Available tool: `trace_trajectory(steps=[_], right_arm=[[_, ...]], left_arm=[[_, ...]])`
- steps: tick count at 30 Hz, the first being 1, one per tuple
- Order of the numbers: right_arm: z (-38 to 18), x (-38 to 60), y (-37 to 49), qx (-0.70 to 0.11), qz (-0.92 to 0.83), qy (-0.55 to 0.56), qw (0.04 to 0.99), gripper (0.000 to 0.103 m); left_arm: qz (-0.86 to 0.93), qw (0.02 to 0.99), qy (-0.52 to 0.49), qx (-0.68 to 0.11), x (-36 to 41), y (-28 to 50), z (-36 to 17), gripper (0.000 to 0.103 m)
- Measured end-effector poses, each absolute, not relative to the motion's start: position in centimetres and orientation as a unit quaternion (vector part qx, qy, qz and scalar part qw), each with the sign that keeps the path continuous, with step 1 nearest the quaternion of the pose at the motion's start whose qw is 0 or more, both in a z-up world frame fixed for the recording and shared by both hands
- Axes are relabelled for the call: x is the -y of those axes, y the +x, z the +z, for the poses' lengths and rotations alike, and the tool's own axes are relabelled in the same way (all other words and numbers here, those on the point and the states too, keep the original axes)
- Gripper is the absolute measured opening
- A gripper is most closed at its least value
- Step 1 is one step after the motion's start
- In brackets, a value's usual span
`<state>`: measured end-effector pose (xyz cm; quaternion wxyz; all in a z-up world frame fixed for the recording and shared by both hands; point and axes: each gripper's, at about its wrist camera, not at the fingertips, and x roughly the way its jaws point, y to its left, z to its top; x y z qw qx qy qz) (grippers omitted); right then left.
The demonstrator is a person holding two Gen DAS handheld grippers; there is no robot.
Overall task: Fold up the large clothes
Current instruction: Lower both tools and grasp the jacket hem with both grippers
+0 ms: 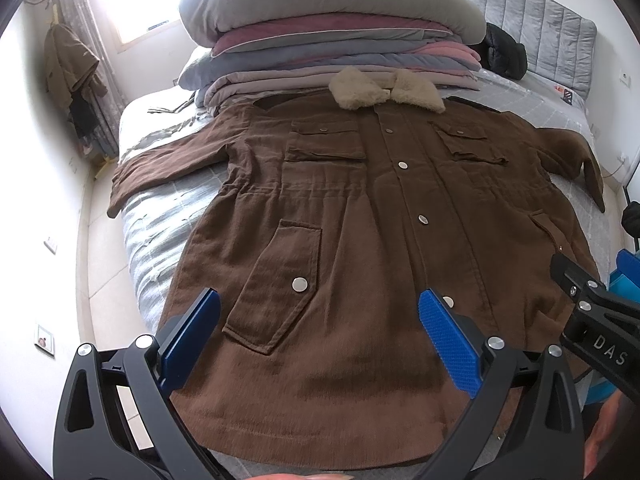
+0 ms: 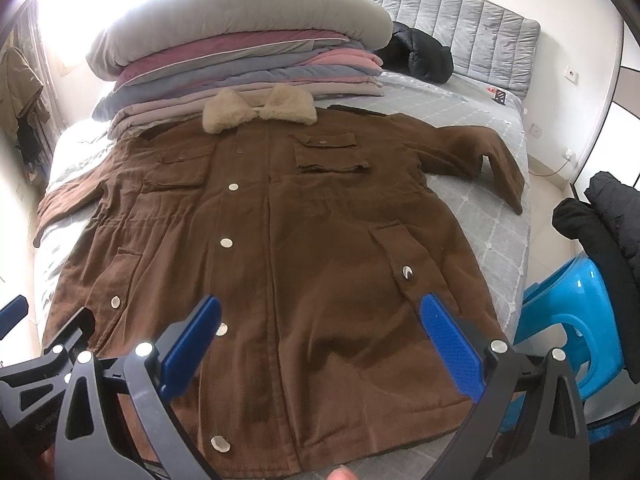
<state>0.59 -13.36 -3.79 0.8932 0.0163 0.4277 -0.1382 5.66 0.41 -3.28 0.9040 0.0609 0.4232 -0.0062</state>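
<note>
R wrist view alone shows a blue plastic stool (image 2: 568, 320) w/ dark clothing (image 2: 608, 232) draped beside the bed (image 2: 492, 216); L wrist view alone shows an olive jacket (image 1: 68, 60) hanging by the window. Brown coat (image 1: 360, 240) lies flat, front up, spread across the bed, sleeves out to both sides, snaps done up, tan fleece collar (image 1: 386, 90) touching a stack of folded bedding (image 1: 320, 40) near the headboard. Hem nearest both claws. Left claw (image 1: 320, 340) wide apart, gripping nothing, above hem. Right claw (image 2: 320, 340) likewise spread wide, empty.
</note>
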Motion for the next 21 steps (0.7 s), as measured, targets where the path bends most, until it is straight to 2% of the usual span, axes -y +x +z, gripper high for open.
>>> trace_trajectory(steps=[13,21], right_arm=[[-5.0,16.5,3.1,-0.449,-0.1,0.012,0.888,0.096],[-5.7,32.3,3.8,-0.505,-0.08,0.059,0.857,0.096]], left_arm=[[-0.051,0.886,0.061,-0.458,0.3,8.3,-5.6,0.096],[-0.126,0.846,0.034,-0.517,-6.2,11.0,-6.4,0.096]])
